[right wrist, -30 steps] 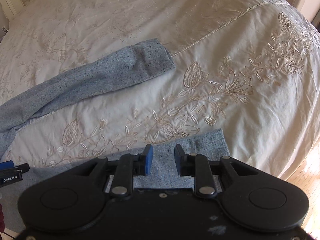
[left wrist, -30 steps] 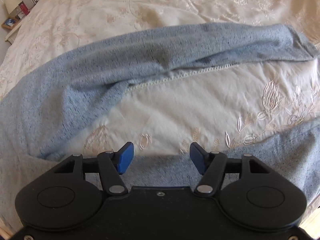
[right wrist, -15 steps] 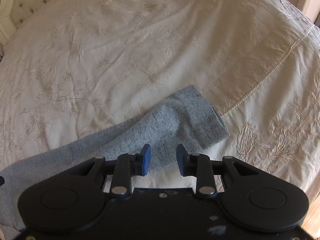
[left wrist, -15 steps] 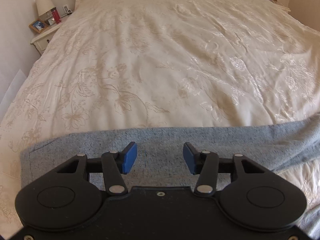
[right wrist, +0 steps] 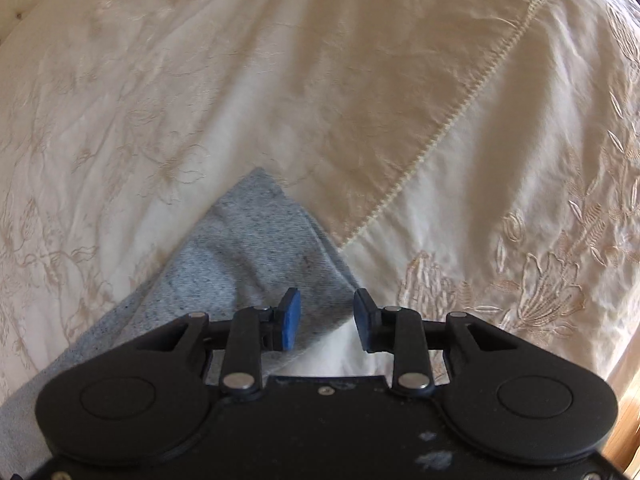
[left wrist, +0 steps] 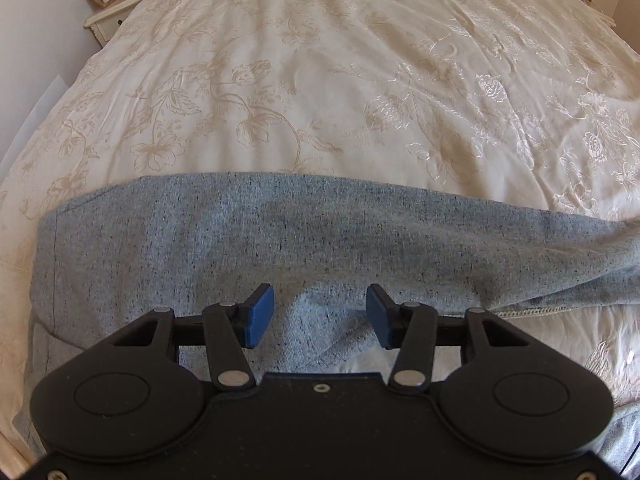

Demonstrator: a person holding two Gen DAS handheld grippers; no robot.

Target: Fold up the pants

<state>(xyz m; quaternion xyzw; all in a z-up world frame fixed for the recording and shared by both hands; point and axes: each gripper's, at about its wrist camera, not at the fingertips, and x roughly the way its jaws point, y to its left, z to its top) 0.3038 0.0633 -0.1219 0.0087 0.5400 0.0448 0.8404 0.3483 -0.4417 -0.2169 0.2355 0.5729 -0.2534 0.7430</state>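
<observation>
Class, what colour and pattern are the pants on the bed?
Light blue-grey pants, flecked with dark specks; clearest in the left wrist view.

Pants [left wrist: 320, 232] run off the left wrist frame's right and bottom edges, near part hidden under left gripper [left wrist: 320, 316] body. Nightstand [left wrist: 116, 4] items too small to identify. Right wrist view motion-blurred; pant leg [right wrist: 256, 248] cut off lower left.

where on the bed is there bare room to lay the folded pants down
Bare bedspread runs from the far edge of the grey pants up to the nightstand. In the right wrist view it is also free past the leg cuff, on both sides of the stitched seam. It is crowded near the tongs, where the pants lie.
</observation>
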